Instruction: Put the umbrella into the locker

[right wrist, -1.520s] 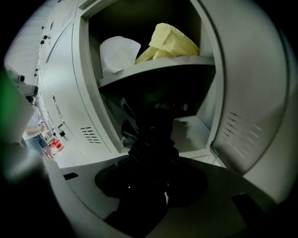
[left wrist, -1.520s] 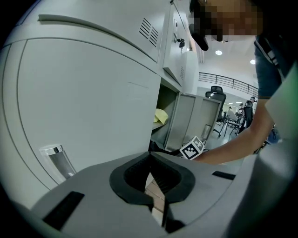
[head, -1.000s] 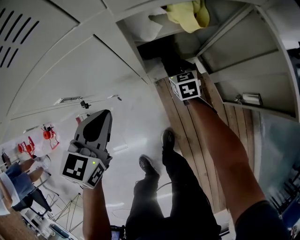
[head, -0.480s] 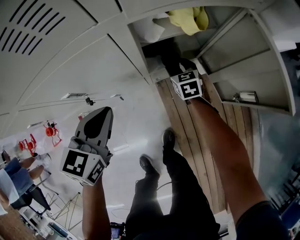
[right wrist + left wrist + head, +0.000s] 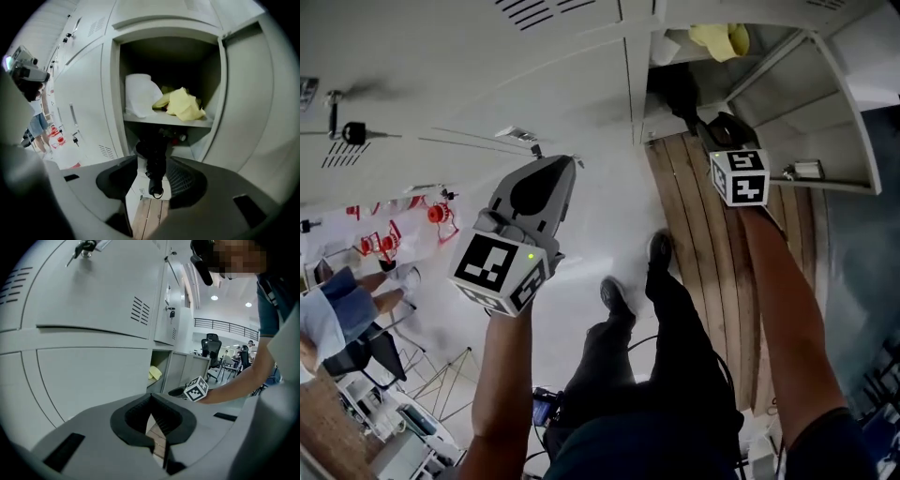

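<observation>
A black folded umbrella (image 5: 156, 154) sticks out of the open locker's (image 5: 234, 93) dark lower compartment, its looped handle end hanging toward the camera. It sits between the jaws of my right gripper (image 5: 152, 161), which are closing on it. In the head view the right gripper (image 5: 705, 118) reaches to the locker's mouth at the upper right, with the umbrella (image 5: 680, 89) just beyond it. My left gripper (image 5: 558, 167) hovers apart to the left in front of closed locker doors. In the left gripper view it (image 5: 151, 398) has its tips together and nothing in it.
Above the umbrella, the locker shelf holds a yellow cloth (image 5: 185, 105) and a white bundle (image 5: 140, 96). The locker door (image 5: 848, 112) stands open at the right. Wooden planks (image 5: 694, 244) lie below the opening, next to my own legs (image 5: 661, 281). A bystander (image 5: 337, 314) is at far left.
Both grippers have risen. The right one has moved up along the locker front with the umbrella still between its jaws. The left one has lifted and shifted right.
</observation>
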Action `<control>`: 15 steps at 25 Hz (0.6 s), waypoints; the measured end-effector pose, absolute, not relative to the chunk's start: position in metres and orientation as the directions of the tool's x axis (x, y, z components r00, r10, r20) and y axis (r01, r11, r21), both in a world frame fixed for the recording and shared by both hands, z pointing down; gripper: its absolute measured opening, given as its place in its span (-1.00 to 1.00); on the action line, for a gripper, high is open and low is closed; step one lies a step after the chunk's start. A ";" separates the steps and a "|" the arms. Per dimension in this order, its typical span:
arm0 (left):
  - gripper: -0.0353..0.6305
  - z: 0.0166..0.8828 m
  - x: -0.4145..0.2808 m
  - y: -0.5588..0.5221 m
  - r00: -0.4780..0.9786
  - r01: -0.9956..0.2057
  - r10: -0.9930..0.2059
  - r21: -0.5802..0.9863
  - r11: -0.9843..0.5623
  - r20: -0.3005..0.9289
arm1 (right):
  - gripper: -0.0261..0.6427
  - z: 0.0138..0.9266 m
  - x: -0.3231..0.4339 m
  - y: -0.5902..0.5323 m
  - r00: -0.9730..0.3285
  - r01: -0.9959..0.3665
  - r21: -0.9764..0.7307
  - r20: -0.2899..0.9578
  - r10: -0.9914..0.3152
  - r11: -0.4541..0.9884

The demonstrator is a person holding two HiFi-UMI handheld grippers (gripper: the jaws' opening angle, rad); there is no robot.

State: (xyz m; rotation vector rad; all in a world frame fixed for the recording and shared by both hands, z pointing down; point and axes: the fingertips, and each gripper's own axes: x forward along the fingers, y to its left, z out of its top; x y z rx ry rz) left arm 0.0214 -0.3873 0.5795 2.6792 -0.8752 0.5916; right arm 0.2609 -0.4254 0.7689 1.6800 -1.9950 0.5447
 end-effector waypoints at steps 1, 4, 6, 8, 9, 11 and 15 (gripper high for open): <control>-0.84 0.571 0.017 -0.383 0.742 -0.601 -0.499 0.114 -0.791 0.448 | -0.31 0.754 0.259 -0.418 -0.134 -0.986 0.002 0.578 -0.805 0.166; -0.84 0.545 0.004 -0.373 0.750 -0.589 -0.494 0.103 -0.802 0.440 | -0.39 0.708 0.250 -0.397 -0.124 -0.989 -0.004 0.549 -0.827 0.146; -0.84 0.526 -0.005 -0.365 0.752 -0.587 -0.497 0.097 -0.804 0.433 | -0.42 0.678 0.243 -0.381 -0.122 -0.991 -0.015 0.531 -0.838 0.134; -0.84 0.507 -0.013 -0.358 0.755 -0.585 -0.502 0.089 -0.806 0.421 | -0.44 0.649 0.236 -0.366 -0.125 -0.991 -0.027 0.512 -0.850 0.129; -0.84 0.497 -0.016 -0.355 0.757 -0.584 -0.505 0.083 -0.807 0.414 | -0.44 0.634 0.231 -0.359 -0.130 -0.991 -0.033 0.502 -0.855 0.131; -0.84 0.477 -0.024 -0.347 0.760 -0.582 -0.511 0.072 -0.810 0.401 | -0.45 0.604 0.218 -0.344 -0.145 -0.989 -0.048 0.482 -0.864 0.139; -0.84 0.435 -0.043 -0.329 0.764 -0.582 -0.525 0.050 -0.811 0.374 | -0.48 0.540 0.191 -0.312 -0.174 -0.985 -0.088 0.438 -0.882 0.151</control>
